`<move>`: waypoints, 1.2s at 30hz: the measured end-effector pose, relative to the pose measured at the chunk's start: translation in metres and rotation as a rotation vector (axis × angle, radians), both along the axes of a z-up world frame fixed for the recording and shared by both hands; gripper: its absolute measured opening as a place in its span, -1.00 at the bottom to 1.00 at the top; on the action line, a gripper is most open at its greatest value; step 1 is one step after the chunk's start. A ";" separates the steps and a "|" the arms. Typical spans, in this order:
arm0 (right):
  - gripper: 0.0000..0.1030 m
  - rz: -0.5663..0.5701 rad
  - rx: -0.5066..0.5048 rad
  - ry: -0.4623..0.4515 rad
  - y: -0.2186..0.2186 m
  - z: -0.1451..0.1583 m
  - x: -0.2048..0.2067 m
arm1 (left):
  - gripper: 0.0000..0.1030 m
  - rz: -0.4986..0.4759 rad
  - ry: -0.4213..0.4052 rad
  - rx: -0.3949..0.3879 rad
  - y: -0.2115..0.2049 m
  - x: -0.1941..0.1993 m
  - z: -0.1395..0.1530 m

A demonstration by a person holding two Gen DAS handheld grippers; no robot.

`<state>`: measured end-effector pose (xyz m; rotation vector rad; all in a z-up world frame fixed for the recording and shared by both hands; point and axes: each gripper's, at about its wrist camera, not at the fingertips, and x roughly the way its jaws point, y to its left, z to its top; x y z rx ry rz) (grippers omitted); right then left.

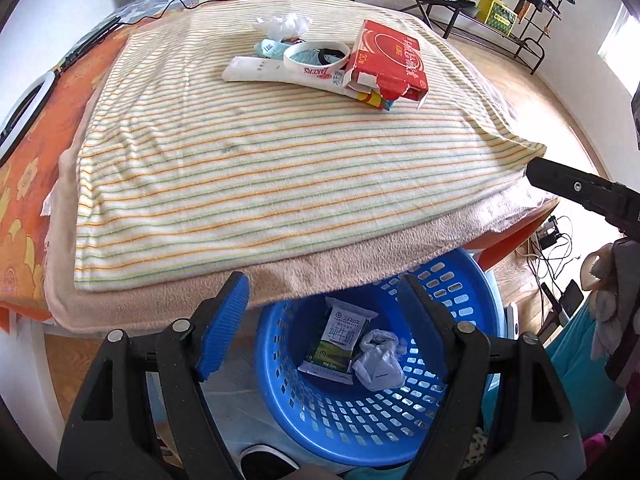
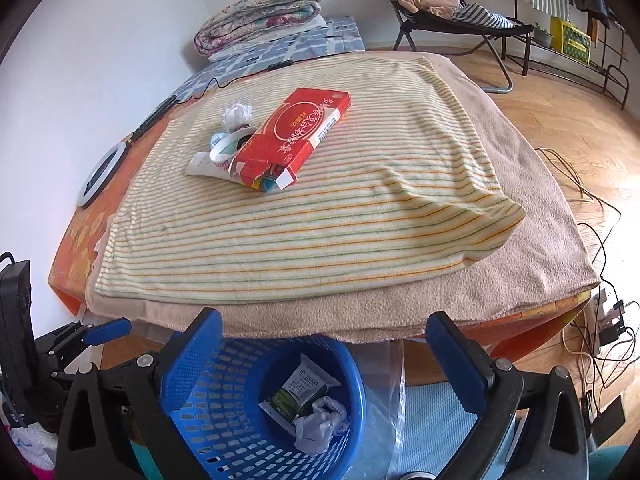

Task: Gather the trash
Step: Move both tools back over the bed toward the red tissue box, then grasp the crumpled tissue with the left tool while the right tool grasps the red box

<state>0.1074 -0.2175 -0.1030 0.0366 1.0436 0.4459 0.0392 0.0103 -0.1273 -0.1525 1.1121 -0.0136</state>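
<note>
We look over the bed (image 2: 360, 216), where the remaining trash lies far ahead and above both of our hand-held grippers. The red box (image 2: 292, 132) points its long axis away to the right; our right hand-held gripper (image 2: 324, 360), jaws wide apart and empty, seems a little nearer than the left hand-held gripper (image 1: 324, 316), also apart and empty. Below us the basket (image 2: 248, 432) holds a milk carton (image 2: 298, 392) and a bag (image 2: 320, 424). Nothing blocks the way.
</note>
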 end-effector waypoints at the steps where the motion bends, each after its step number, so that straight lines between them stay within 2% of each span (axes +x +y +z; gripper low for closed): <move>1: 0.99 0.001 0.003 -0.002 0.002 0.002 0.005 | 0.53 0.000 -0.006 0.002 0.003 0.005 0.002; 13: 0.99 -0.026 0.032 -0.003 0.031 0.022 0.072 | 0.53 0.005 -0.078 0.031 0.034 0.074 0.034; 20: 0.99 -0.045 0.029 0.055 0.063 0.021 0.122 | 0.53 0.023 -0.096 0.026 0.058 0.132 0.047; 30: 0.99 -0.157 0.002 0.126 0.088 -0.008 0.180 | 0.53 0.100 -0.076 -0.055 0.088 0.210 0.034; 32: 0.99 -0.164 -0.019 0.120 0.093 -0.011 0.186 | 0.37 0.117 -0.064 -0.071 0.092 0.223 0.029; 36: 0.99 -0.172 -0.047 0.129 0.102 -0.019 0.197 | 0.36 0.135 -0.046 -0.104 0.096 0.241 0.020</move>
